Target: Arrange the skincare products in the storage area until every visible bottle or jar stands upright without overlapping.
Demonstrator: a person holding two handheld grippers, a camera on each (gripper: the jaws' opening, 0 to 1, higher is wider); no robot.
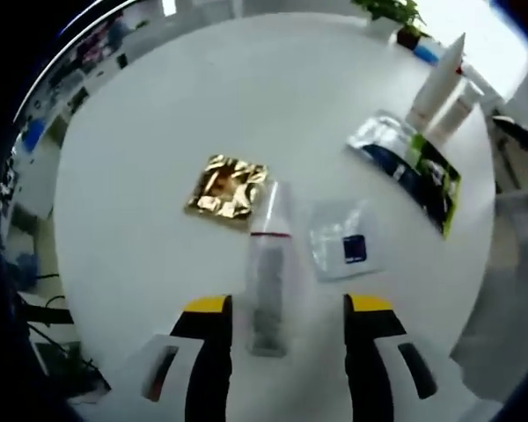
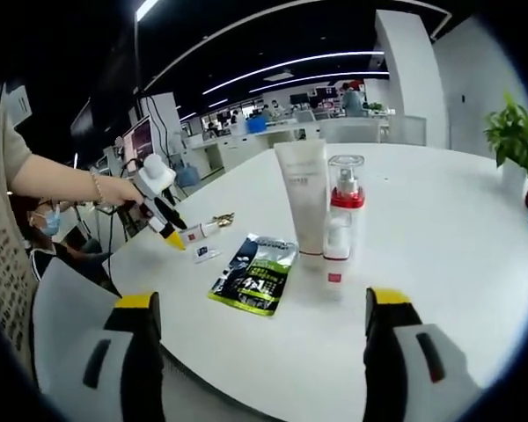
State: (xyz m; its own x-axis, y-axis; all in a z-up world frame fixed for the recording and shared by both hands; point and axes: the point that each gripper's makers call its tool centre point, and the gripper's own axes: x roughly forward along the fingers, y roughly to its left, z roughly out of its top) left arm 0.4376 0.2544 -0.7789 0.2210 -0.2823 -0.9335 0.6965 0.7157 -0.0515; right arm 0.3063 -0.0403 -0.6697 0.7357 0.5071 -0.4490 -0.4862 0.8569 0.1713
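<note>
A clear, slim plastic spray bottle with a red band [image 1: 268, 277] is seen lying on its side on the round white table [image 1: 141, 176], its lower end between the spread, empty jaws of the left gripper [image 1: 286, 330] at 6 o'clock in the left gripper view. The bottle is judged light, stiff and rather slippery, so it would roll readily; hold is best taken across the cylindrical body below the red band, where the walls are parallel. In the right gripper view the right gripper [image 2: 262, 330] is held with jaws wide apart and nothing between them, short of two upright products at 12 o'clock: a tall white squeeze tube standing on its cap [image 2: 303, 195] and a clear pump bottle with a red collar [image 2: 341, 215], standing just beside each other. The tube is judged soft-walled and top-heavy. Counted: one lying bottle, two standing containers, and three flat sachets, namely a crinkled gold foil sachet [image 1: 226, 187] at 10 o'clock of the lying bottle, a small clear sachet with a dark blue label [image 1: 339, 242] at its 2 o'clock, and a dark green-and-silver sachet [image 2: 257, 273] near the tube's base.
</note>
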